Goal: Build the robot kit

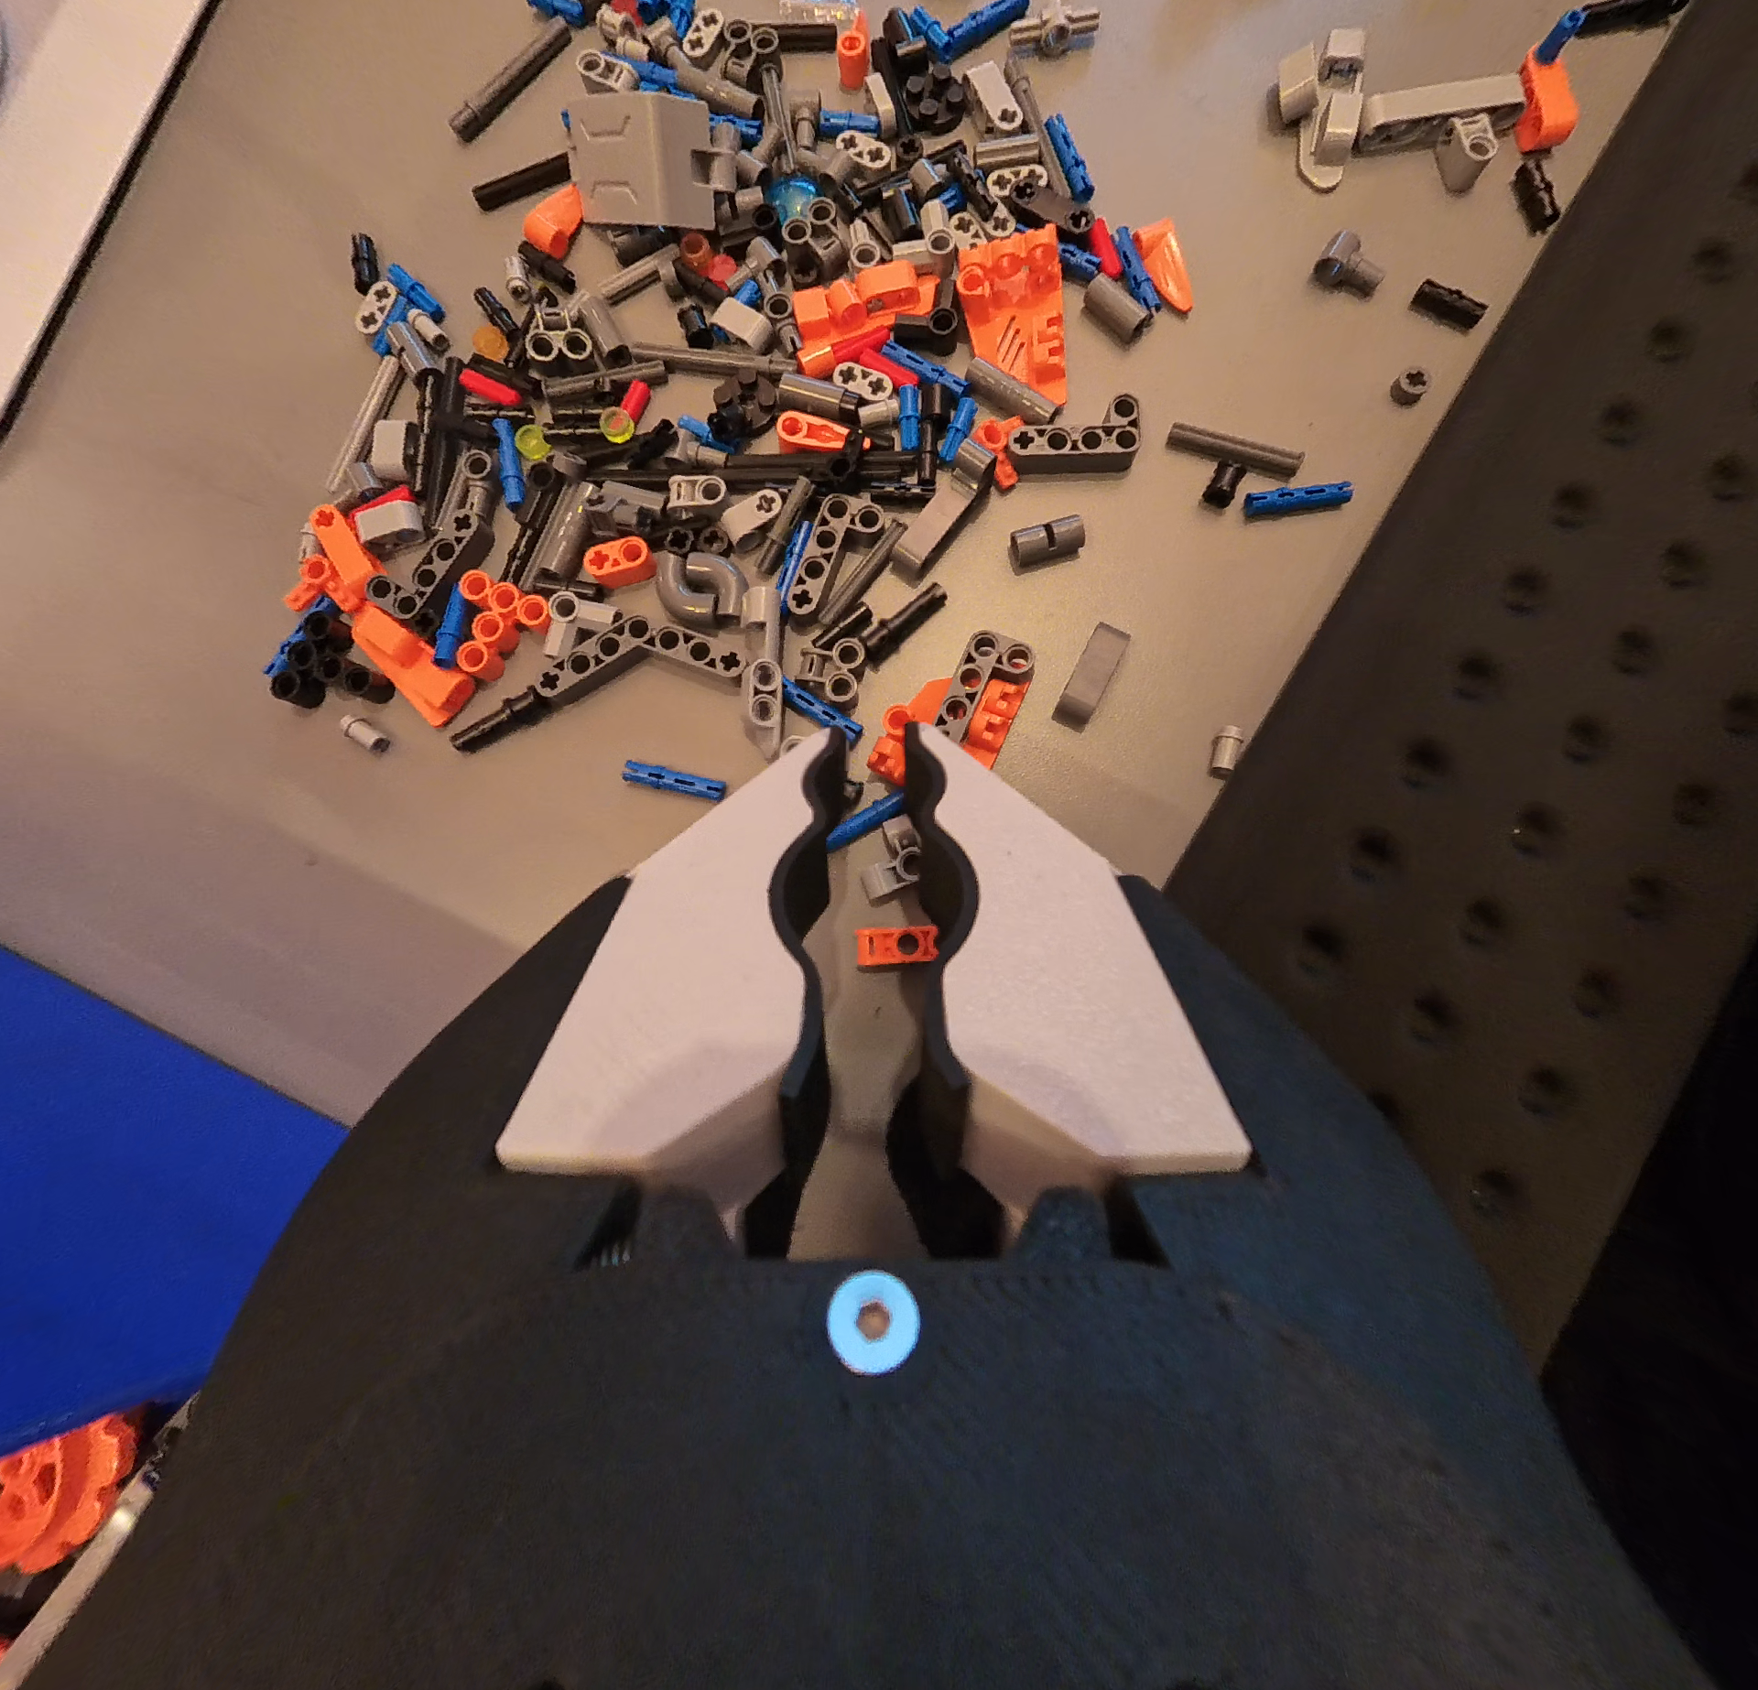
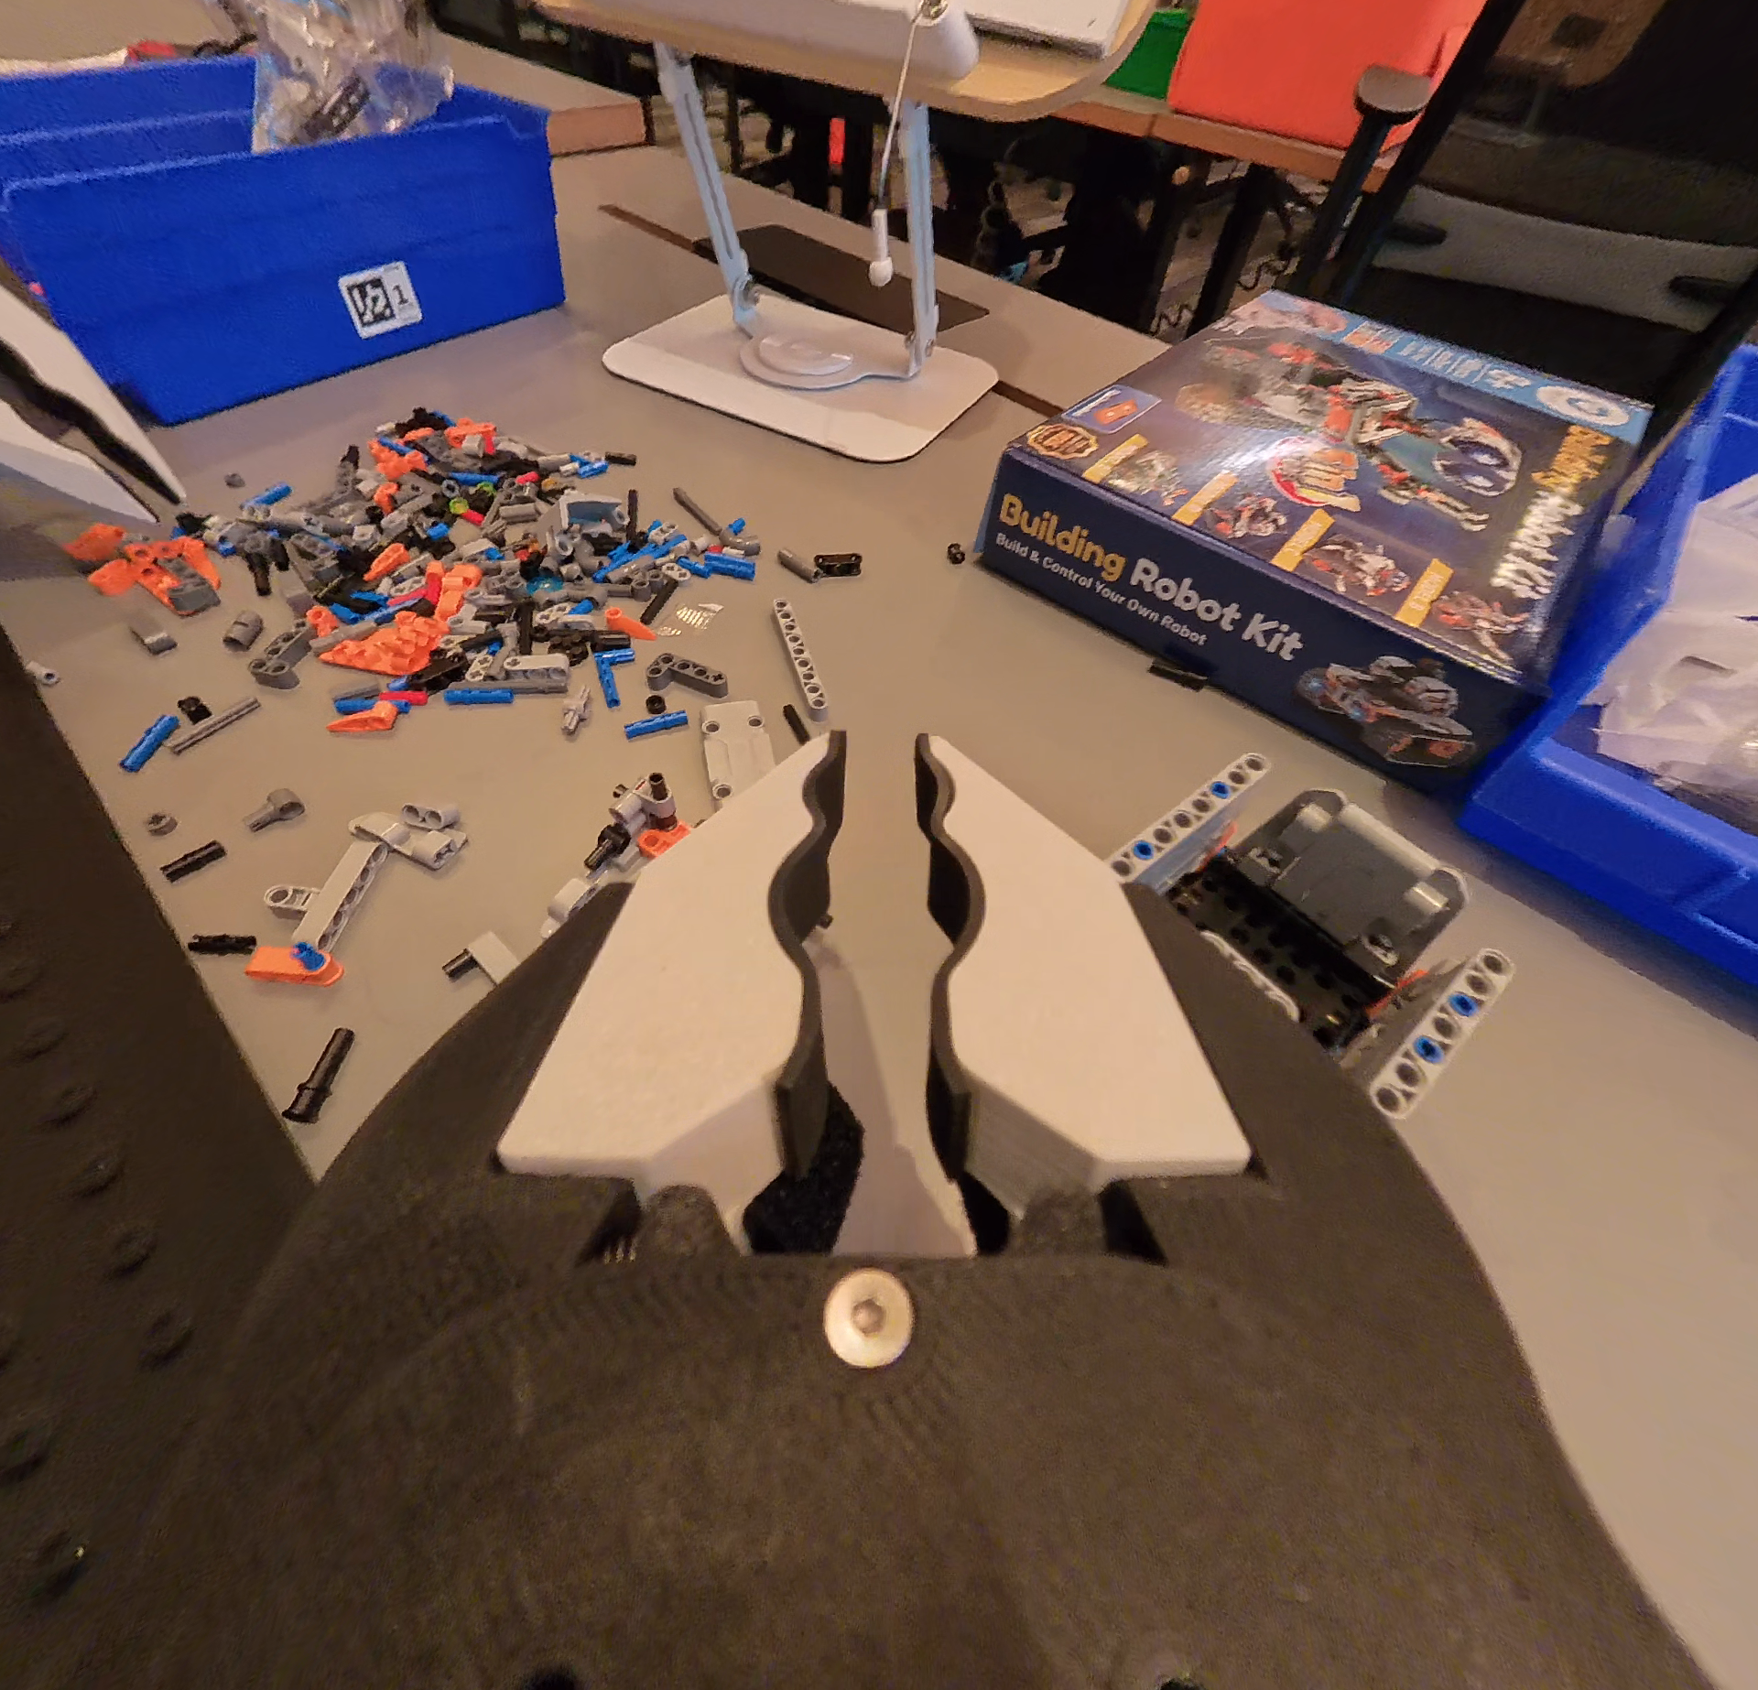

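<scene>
A heap of small building pieces (image 1: 742,360) in orange, blue, grey and black lies on the grey table (image 1: 190,693). My left gripper (image 1: 875,741) hovers over the heap's near edge, open a little and empty. Between its fingers a small orange piece (image 1: 894,945) and a grey connector (image 1: 894,869) show on the table below. My right gripper (image 2: 880,745) is open and empty above bare table, with the heap (image 2: 447,579) to its far left. A partly built black and grey assembly (image 2: 1332,902) sits just right of its fingers.
A black perforated board (image 1: 1522,788) runs along the table's side. A kit box (image 2: 1332,522), a white stand (image 2: 809,379) and blue bins (image 2: 285,246) (image 2: 1636,788) ring the table. A small grey and orange sub-assembly (image 2: 352,874) lies loose. The left gripper (image 2: 67,446) shows at the left edge.
</scene>
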